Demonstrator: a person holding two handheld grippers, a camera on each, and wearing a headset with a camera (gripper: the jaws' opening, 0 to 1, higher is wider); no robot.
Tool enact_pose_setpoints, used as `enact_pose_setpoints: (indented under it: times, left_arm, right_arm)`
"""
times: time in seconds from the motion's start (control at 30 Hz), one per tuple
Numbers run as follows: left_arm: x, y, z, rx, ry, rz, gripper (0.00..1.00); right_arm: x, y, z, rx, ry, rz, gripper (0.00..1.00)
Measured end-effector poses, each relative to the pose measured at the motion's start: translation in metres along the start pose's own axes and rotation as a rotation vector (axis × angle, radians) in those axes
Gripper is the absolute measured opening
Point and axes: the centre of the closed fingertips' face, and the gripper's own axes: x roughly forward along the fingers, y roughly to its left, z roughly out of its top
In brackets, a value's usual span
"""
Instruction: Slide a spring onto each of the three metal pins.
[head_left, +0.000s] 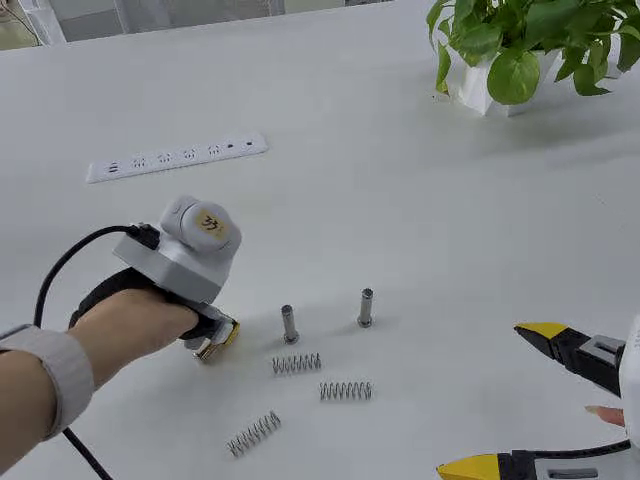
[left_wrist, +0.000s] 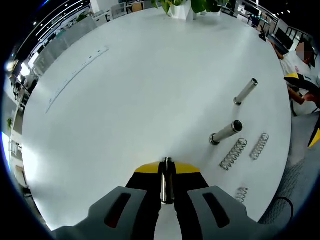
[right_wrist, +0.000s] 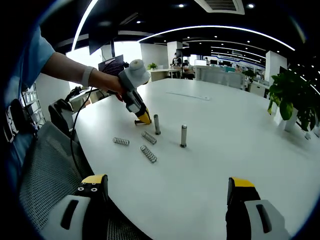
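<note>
Two metal pins stand upright on the white table (head_left: 420, 220): one (head_left: 289, 323) near my left gripper, the other (head_left: 366, 307) to its right. Three springs lie in front of them: one (head_left: 297, 363) near the left pin, one (head_left: 346, 390) right of it, one (head_left: 253, 433) nearest me. My left gripper (head_left: 215, 342) is down at the table left of the pins, shut on a third pin (left_wrist: 166, 185) that runs between its yellow tips. My right gripper (head_left: 510, 400) hovers open at the lower right with nothing between its jaws, well clear of the springs (right_wrist: 148, 153).
A white power strip (head_left: 176, 157) lies at the back left. A potted plant (head_left: 520, 50) stands at the far right corner. A black cable (head_left: 60, 270) trails from the left gripper. The table's near edge and a grey mesh chair (right_wrist: 45, 180) sit below my right gripper.
</note>
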Motion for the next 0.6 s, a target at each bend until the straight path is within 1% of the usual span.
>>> enact_pose_setpoints:
  times: [0.13,0.23,0.3,0.6]
  left_arm:
    - [-0.001,-0.001,-0.001,-0.01,-0.019,-0.002,0.04]
    - [-0.002,-0.002,-0.003,0.007,-0.024,0.002,0.04]
    - [-0.003,-0.002,-0.003,0.005,-0.028,-0.002,0.04]
    - [-0.018,0.002,0.005,-0.034,-0.09,-0.009,0.04]
  right_arm:
    - [0.0,0.0,0.0,-0.001,0.001,0.002,0.99]
    - [0.0,0.0,-0.001,-0.004,0.006,-0.002,0.99]
    - [0.0,0.0,-0.002,-0.007,0.01,0.0,0.99]
    - [0.0,0.001,-0.002,-0.012,0.013,0.004,0.99]
